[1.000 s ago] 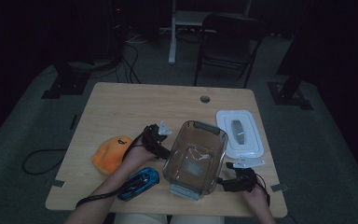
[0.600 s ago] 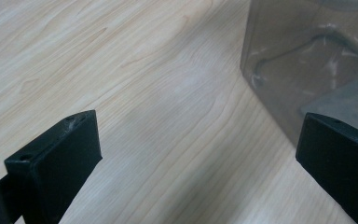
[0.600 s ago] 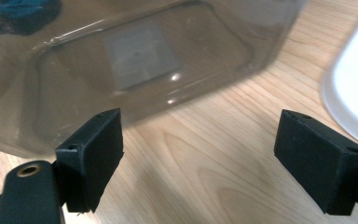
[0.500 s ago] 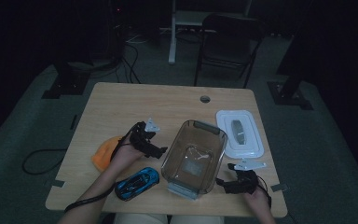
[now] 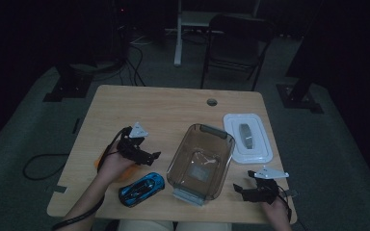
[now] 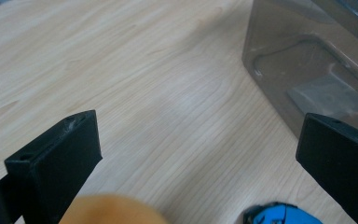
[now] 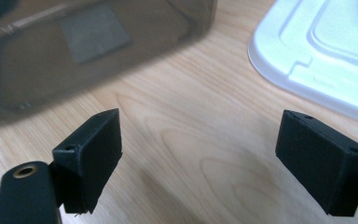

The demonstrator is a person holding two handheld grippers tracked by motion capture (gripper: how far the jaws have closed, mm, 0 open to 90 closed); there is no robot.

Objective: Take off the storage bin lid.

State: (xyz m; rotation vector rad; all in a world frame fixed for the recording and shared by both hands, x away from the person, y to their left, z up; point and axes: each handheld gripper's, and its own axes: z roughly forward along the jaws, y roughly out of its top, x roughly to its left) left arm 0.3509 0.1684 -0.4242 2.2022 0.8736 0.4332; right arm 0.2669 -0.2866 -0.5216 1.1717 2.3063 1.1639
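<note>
A smoky clear plastic bin [image 5: 200,161] stands empty in the middle of the wooden table [image 5: 164,110]. Its white lid [image 5: 247,137] lies flat to the right. A blue toy car [image 5: 142,188] sits near the front edge, left of the bin. My left gripper [image 5: 149,156] hovers open above an orange object [image 5: 125,172], which the hand mostly covers. In the left gripper view the open left gripper [image 6: 205,149] has only bare wood between its jaws. Right of the bin's near corner, my right gripper [image 5: 241,188] has just been opening and holds nothing. In the right gripper view the right gripper [image 7: 200,140] frames bare table.
The bin [image 6: 317,60], the car [image 6: 279,214] and the orange object [image 6: 112,212] edge the left gripper view. The bin [image 7: 88,46] and lid [image 7: 321,51] lie ahead of the right jaws. A cable hole [image 5: 212,102] marks the far edge. A folding chair [image 5: 236,43] stands beyond.
My left hand has pulled away from the bin's left wall, leftward and slightly up. The right hand has drifted a little right, away from the bin's corner.
</note>
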